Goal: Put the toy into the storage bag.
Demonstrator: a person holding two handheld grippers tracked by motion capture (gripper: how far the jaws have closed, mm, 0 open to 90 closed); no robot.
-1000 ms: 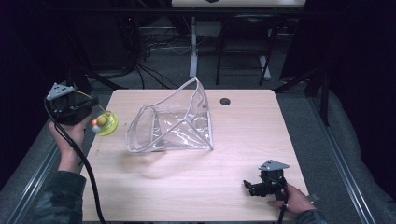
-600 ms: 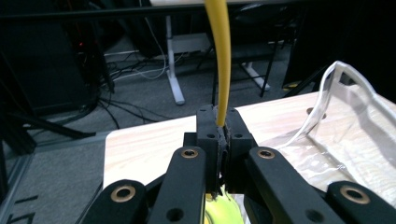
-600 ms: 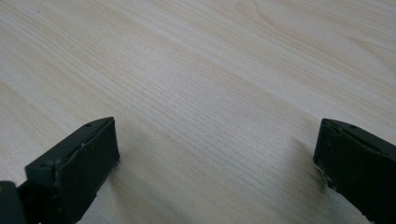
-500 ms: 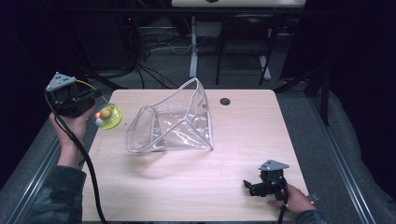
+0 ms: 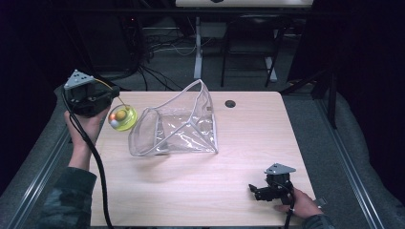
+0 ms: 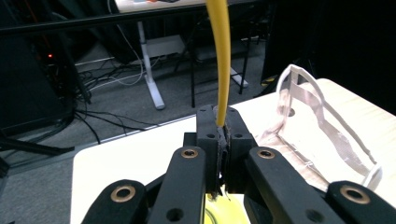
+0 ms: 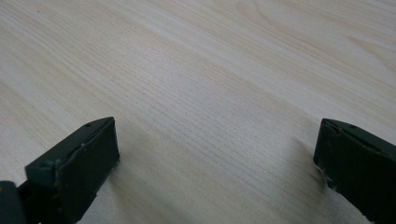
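Note:
A clear plastic pouch with white trim lies in the middle of the wooden table, its open mouth facing left. In the left gripper view the pouch is at the right. My left gripper is raised over the table's left edge, shut on a thin yellow strap. From the strap hangs a round yellow-green toy with small orange and white balls, just left of the pouch's mouth. My left gripper has its jaws pressed together. My right gripper rests at the front right; its jaws are open with bare wood between them.
A small black round hole sits in the table behind the pouch. Beyond the far edge stand a white desk leg and cables on the floor. Metal rails run along both sides of the table.
My left gripper has risen and moved right with the yellow toy, bringing it closer to the pouch's mouth. The right gripper has not moved.

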